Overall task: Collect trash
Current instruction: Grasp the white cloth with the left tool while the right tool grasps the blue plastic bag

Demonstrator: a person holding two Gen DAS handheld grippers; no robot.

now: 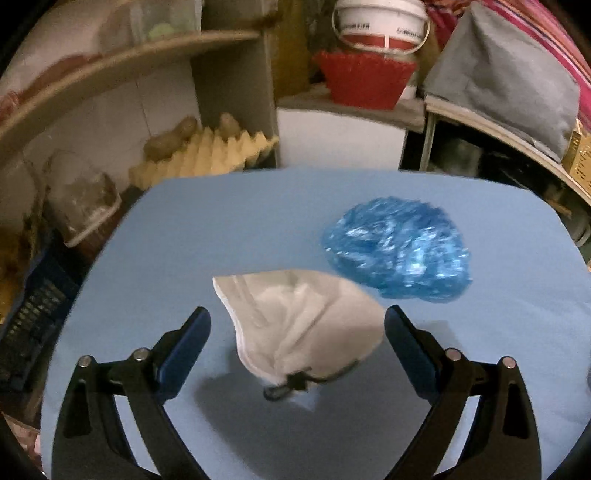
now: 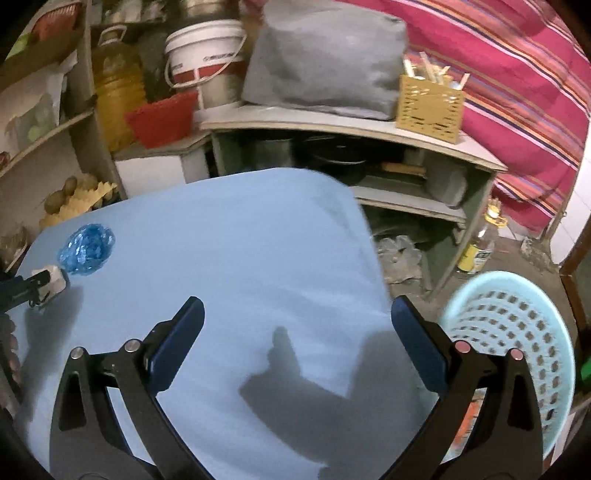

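Observation:
A crumpled white face mask (image 1: 299, 321) with a dark cord lies on the blue table (image 1: 184, 236), between the fingers of my open left gripper (image 1: 297, 325), untouched. A crumpled blue plastic cover (image 1: 397, 249) lies just beyond it to the right. In the right wrist view the blue cover (image 2: 86, 249) and the mask (image 2: 55, 282) are at the far left, with my left gripper's tip beside the mask. My right gripper (image 2: 297, 325) is open and empty over the table's right part (image 2: 258, 240). A pale blue perforated basket (image 2: 517, 332) stands off the table's right edge.
Shelves stand behind the table with a red basket (image 1: 365, 79), a white bucket (image 1: 382, 22), a grey bag (image 2: 325, 59), a yellow caddy (image 2: 428, 107) and an egg tray with potatoes (image 1: 207, 151). A bottle (image 2: 478, 247) stands on the floor at right.

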